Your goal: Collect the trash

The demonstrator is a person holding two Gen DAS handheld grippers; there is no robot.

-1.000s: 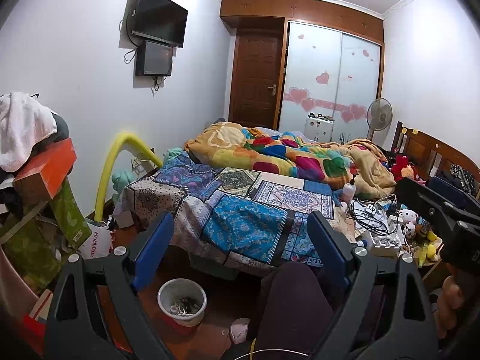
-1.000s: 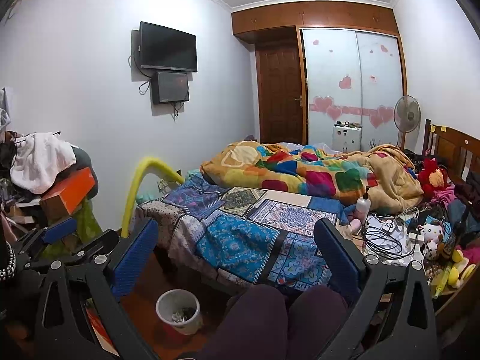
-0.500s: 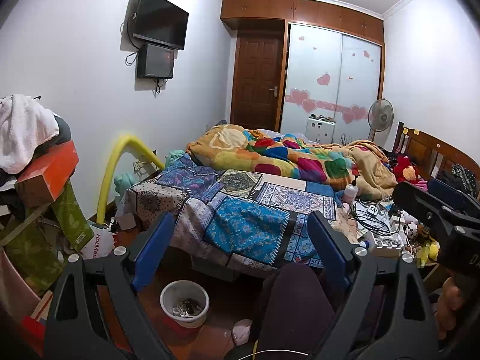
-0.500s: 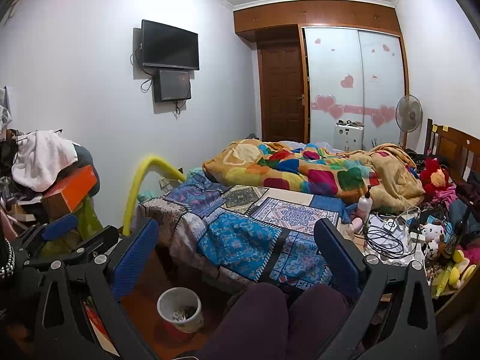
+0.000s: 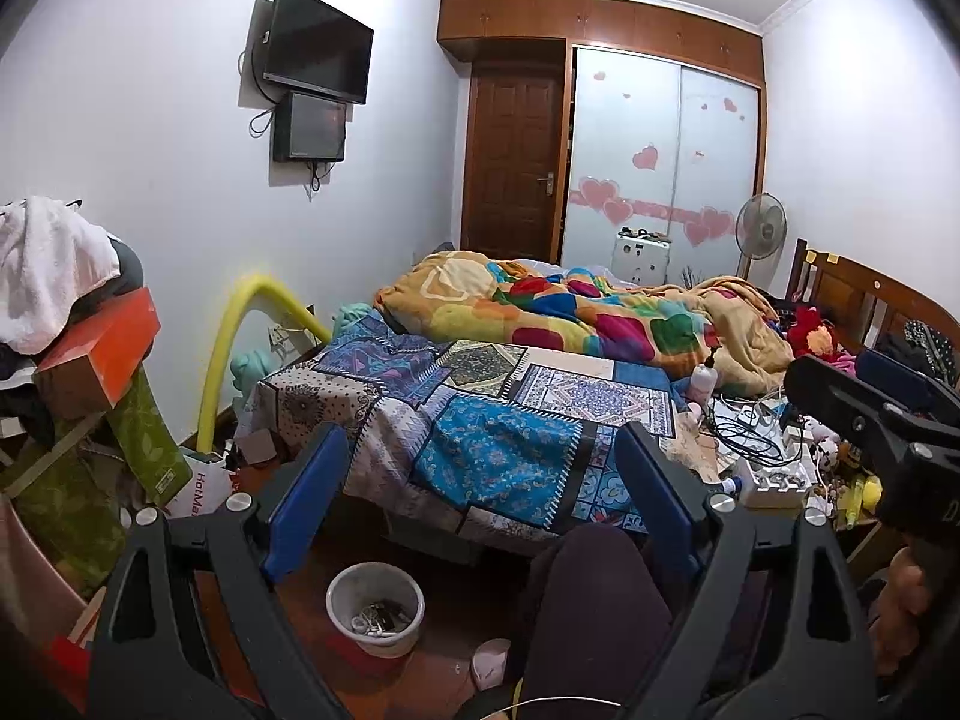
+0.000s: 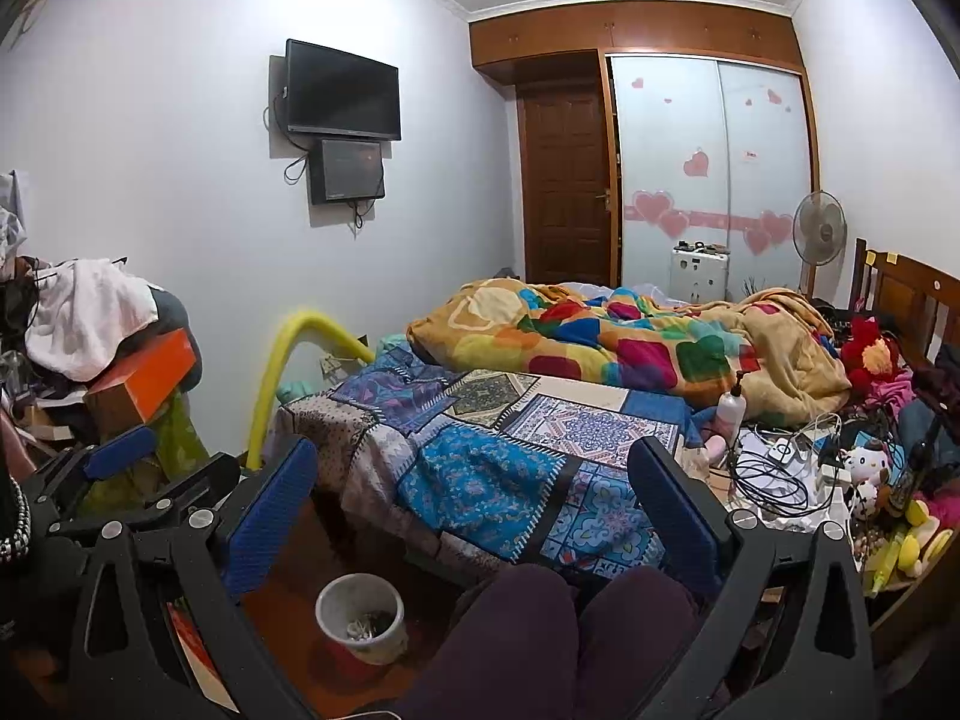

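both views drifted slightly rightward. left gripper (image 5: 480,492) and right gripper (image 6: 480,510) jaws wide apart, empty. trash bin (image 5: 375,607) on floor by bed (image 5: 480,420). risk: cable clutter (image 6: 774,474) snagging jaws.

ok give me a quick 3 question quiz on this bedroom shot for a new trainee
1. True or false: the left gripper holds a piece of trash.
2. Where does the white waste bin stand? A) on the bed B) on the floor by the bed's foot C) beside the fan
3. Fill in: on the bed, the pump bottle stands ___.

Key:
1. False; both it and the right gripper are open and hold nothing.
2. B
3. upright
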